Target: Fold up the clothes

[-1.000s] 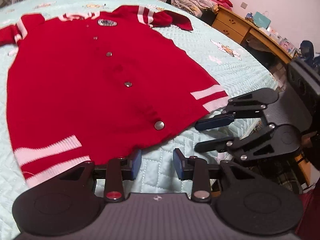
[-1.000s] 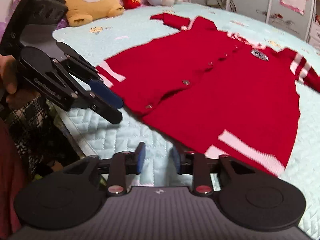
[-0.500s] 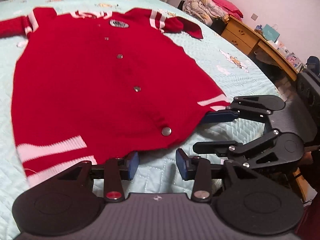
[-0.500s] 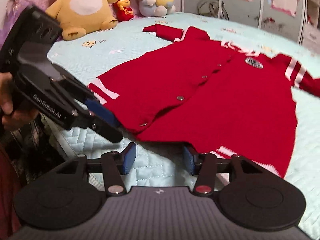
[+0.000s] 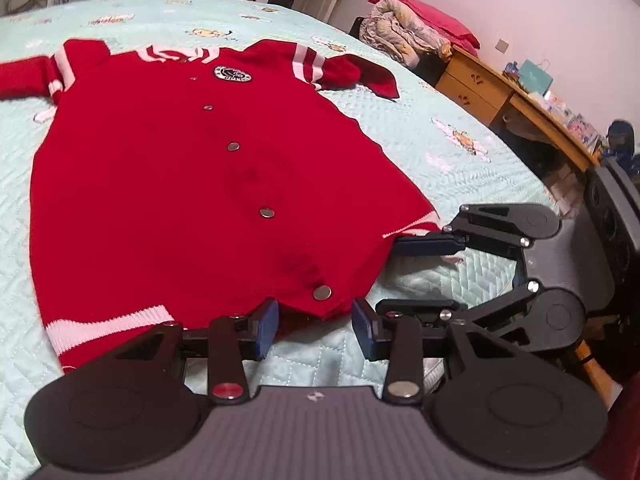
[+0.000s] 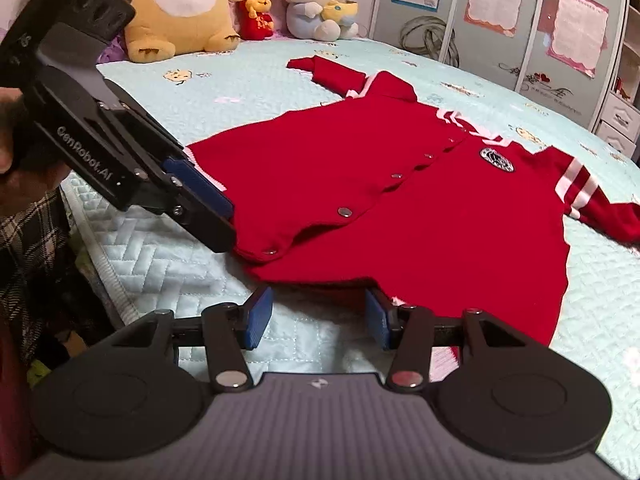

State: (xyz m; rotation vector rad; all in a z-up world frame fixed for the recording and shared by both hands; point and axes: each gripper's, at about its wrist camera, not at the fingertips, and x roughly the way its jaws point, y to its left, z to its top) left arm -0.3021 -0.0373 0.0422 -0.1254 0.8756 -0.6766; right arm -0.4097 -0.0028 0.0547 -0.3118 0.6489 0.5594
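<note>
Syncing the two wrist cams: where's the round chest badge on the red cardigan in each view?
Left wrist: badge upper centre, near the collar at the far end of the cardigan.
Right wrist: badge right of centre, beside the collar, right of the button row.
Shared landmark: the lowest snap button at the near hem.

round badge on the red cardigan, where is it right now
The round badge sits high on the red cardigan's chest, just below the striped collar and beside the top snap; in the right wrist view it lies far right, near the striped sleeve.
</note>
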